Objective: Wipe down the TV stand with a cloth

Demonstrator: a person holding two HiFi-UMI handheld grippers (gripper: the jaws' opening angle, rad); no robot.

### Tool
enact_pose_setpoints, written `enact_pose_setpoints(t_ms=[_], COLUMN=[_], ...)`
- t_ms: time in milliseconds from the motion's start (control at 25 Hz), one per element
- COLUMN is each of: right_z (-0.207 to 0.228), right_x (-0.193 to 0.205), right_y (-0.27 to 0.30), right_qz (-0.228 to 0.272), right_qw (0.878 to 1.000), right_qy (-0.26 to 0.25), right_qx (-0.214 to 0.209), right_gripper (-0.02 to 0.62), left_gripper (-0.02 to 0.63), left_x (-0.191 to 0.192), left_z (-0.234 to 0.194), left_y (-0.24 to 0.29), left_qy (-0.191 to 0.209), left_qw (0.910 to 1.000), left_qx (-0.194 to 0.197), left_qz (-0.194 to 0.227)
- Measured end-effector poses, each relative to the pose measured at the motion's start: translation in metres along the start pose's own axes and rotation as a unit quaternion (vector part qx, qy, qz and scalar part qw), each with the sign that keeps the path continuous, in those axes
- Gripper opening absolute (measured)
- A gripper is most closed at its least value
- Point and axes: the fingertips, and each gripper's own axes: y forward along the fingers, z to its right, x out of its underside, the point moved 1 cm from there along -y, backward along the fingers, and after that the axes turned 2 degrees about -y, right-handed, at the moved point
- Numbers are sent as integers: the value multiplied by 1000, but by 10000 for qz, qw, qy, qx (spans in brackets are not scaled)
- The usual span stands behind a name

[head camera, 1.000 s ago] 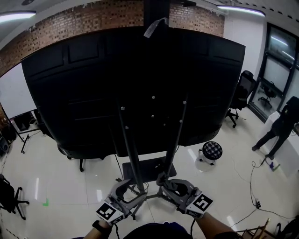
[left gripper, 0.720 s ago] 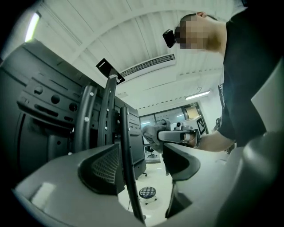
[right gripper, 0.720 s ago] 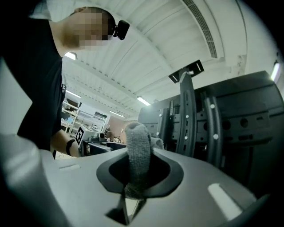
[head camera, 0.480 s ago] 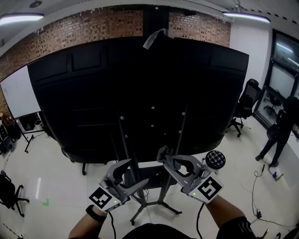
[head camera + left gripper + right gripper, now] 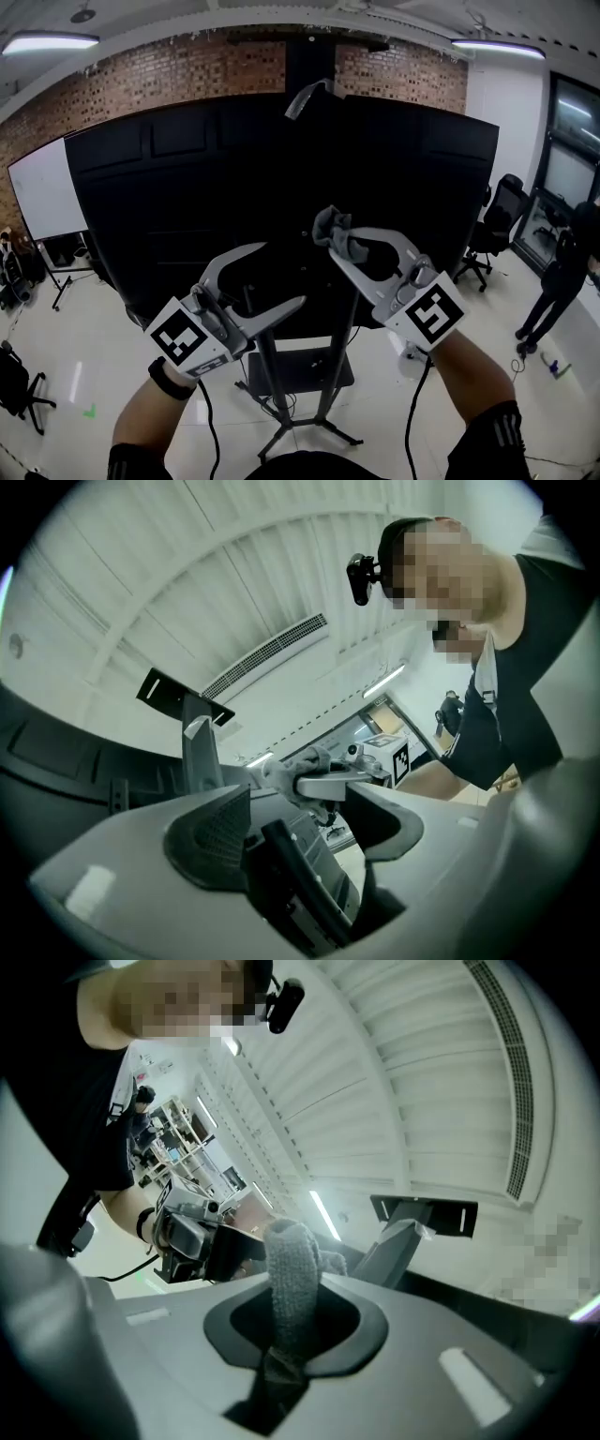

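R hand-held gripper (image 5: 330, 246) is up in front of the black TV back (image 5: 169, 187), jaws shut on a grey cloth (image 5: 334, 226) that bunches above the tips. Can't tell if the cloth touches the TV. L hand-held gripper (image 5: 286, 274) is beside it & lower, jaws wide apart w/ nothing betw. them. TV stand (image 5: 305, 370), poles & base, stands on the floor (image 5: 75, 337) below both.

Your cloth (image 5: 291, 1269) looks rough, nubby grey fabric; your right tool (image 5: 330, 242) and left tool (image 5: 281, 274) are matt grey plastic; the floor (image 5: 56, 347) gleams glossy.
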Motion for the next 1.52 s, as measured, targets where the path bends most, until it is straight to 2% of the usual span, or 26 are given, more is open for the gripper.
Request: enact_pose_setpoints(t_ms=[160, 280, 520, 720, 1000, 1200, 1320, 1520], right_z=[39, 60, 104, 143, 179, 206, 205, 179], right_x=[-23, -39, -61, -72, -86, -88, -82, -58], right_y=[18, 31, 69, 96, 123, 141, 143, 136], right_qz=[108, 75, -197, -318, -582, -801, -819, -1012], right_qw=[9991, 9960, 9877, 9820, 9693, 9676, 9689, 9653], right_qy=[-395, -892, -1543, -1830, -2303, -2285, -2243, -2378], right_qx=[58, 70, 162, 351, 634, 718, 648, 385], right_gripper=[49, 49, 49, 49, 49, 49, 49, 48], left_gripper=[341, 344, 344, 344, 344, 344, 344, 344], left_x=[-31, -54, -96, -106, -108, -114, -110, -94], left_z=[-23, -41, -76, -99, -124, -135, -133, -130], left_y=[24, 40, 66, 75, 78, 83, 84, 75], left_qy=[412, 813, 991, 1045, 918, 839, 816, 624], left_qw=[9991, 9966, 9950, 9941, 9949, 9953, 9954, 9965], left_qx=[24, -10, -84, -250, -412, -493, -493, -549], left_qz=[-50, -124, -114, -159, -62, 6, -17, -13])
